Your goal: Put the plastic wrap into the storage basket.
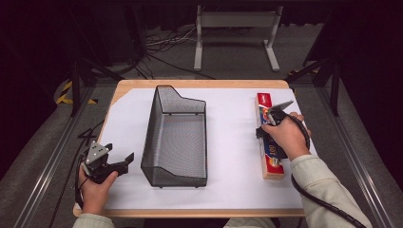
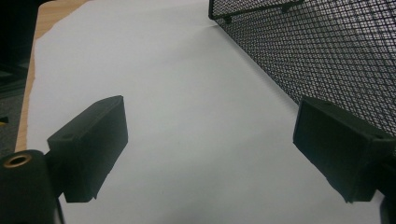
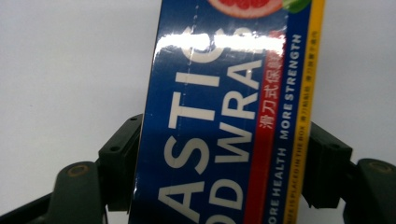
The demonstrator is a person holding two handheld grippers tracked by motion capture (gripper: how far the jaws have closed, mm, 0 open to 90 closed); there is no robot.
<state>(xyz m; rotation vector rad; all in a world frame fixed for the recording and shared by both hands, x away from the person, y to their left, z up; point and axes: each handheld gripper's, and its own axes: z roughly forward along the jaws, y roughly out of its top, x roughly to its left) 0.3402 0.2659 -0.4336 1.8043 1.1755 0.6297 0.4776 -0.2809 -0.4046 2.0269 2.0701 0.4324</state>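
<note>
The right hand-held gripper (image 3: 219, 186) has its two black jaws set on either long side of the wrap box (image 3: 224, 116), and both pads lie against the box's edges, so it grips the box across its width. In the right gripper view the box runs up between the jaws, blue with large white lettering, a red strip and a yellow strip along one side, and a fruit picture at its far end. In the high view the right hand (image 1: 285, 135) sits over the middle of the box (image 1: 265, 102), which lies lengthwise on the white sheet (image 1: 233, 156) near the right edge of the desk (image 1: 199, 83); its far red end and its near end show on either side of the hand. Whether the box is lifted or resting on the sheet cannot be told. A black cable trails from this gripper past the sleeve.

The left hand-held gripper (image 1: 119, 158) is held by the left hand (image 1: 97, 187) at the near left corner of the desk, with a grey plate on top. Its jaws stand wide apart with nothing between them, over bare sheet in the left gripper view.

The mesh basket (image 1: 176, 142) stands in the middle of the sheet, just beside the left gripper and well apart from the box. Its wall (image 2: 327, 51) shows at the upper right of the left gripper view.
</note>
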